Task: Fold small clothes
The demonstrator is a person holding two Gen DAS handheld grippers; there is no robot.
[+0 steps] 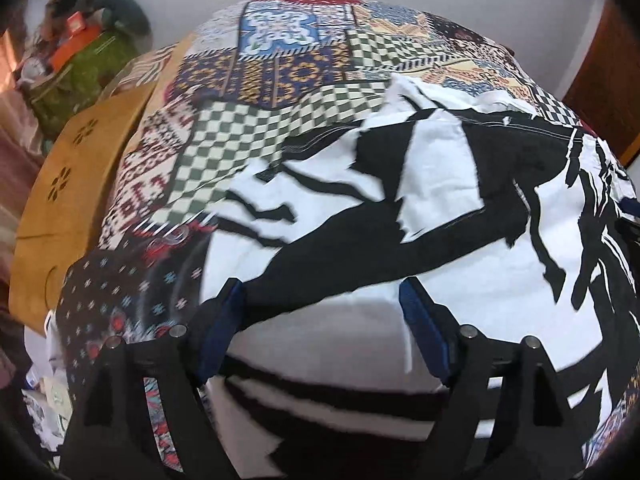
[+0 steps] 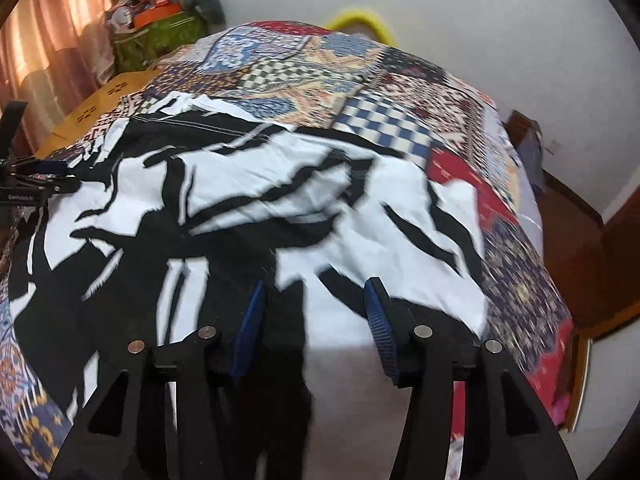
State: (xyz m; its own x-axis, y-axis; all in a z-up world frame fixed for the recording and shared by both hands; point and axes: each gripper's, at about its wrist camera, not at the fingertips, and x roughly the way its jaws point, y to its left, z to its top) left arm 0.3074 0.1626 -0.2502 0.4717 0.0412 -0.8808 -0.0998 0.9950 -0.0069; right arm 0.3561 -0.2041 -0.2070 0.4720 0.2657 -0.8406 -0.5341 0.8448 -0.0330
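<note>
The black-and-white garment (image 1: 400,208) lies spread on the patchwork bedcover (image 1: 280,64), filling the near and middle part of the bed in both wrist views. It looks like a thin woven cotton piece, white with bold, jagged black brush-like shapes and a few straight stripes; a stitched hem runs along its far edge, and soft ridges and creases cross the middle. A flap at the far edge lies turned over, so one fold may already be in place, but I judge the folding unfinished: the cloth is wide, rumpled, not squared into a compact shape. Smoothing and further folds remain.

The left gripper (image 1: 320,320) hangs over the near left part of the garment, its blue-padded jaws wide apart with nothing pinched between them. The right gripper (image 2: 312,320) hangs over the near right part, jaws also apart, narrower than the left, the cloth lying below them unclamped. Whether the pads brush the fabric cannot be told through the blur.

The bedcover is a flat printed cloth of checks, florals and geometric blocks. At the far left stands a yellow-brown wooden panel (image 1: 64,184) with flower-shaped cut-outs, beyond it a cluttered green bag (image 2: 160,36) and a pinkish curtain (image 2: 60,20). A yellow ring (image 2: 364,20) shows against the pale wall behind the bed.
</note>
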